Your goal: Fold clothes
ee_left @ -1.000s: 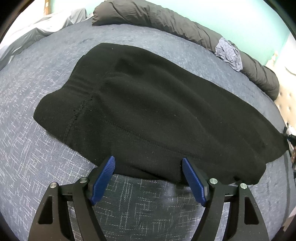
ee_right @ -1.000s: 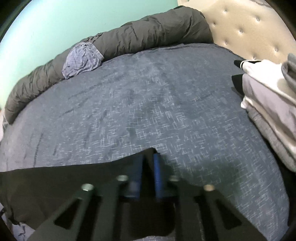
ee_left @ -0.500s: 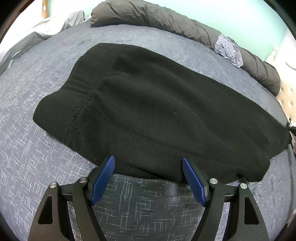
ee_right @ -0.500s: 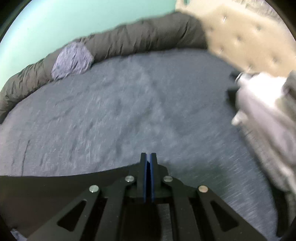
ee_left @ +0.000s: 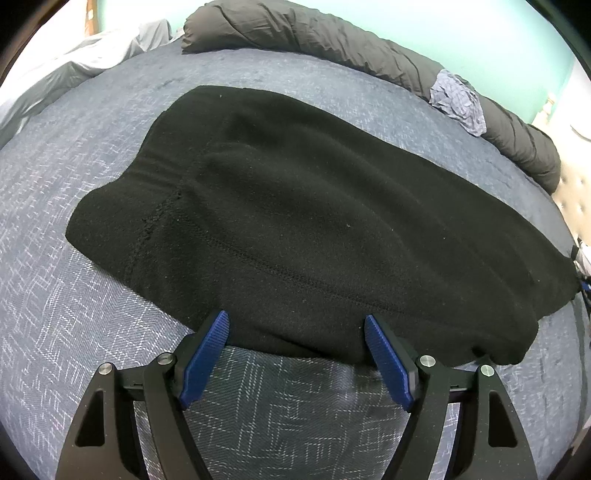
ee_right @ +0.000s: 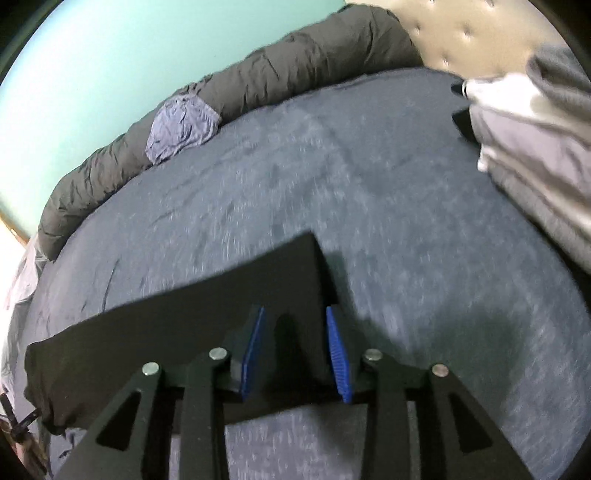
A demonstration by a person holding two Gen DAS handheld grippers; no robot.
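A black fleece garment [ee_left: 314,221] lies spread flat on the blue-grey patterned bedspread [ee_left: 74,325]. My left gripper [ee_left: 295,325] stands open at its near edge, blue pads on either side of the hem, nothing pinched. In the right wrist view the garment's corner [ee_right: 288,273] lies flat on the bed, pointing away from me. My right gripper [ee_right: 293,314] is open just above that corner, with cloth showing between the blue pads but not clamped.
A rolled dark grey duvet [ee_left: 351,44] runs along the far bed edge with a crumpled light blue garment [ee_right: 181,125] on it. A stack of folded grey and white clothes [ee_right: 528,140] sits at the right by the tufted headboard [ee_right: 461,29].
My right gripper, shut on the garment's corner before, has opened and let the corner drop onto the bed. The left gripper has stayed open at the hem.
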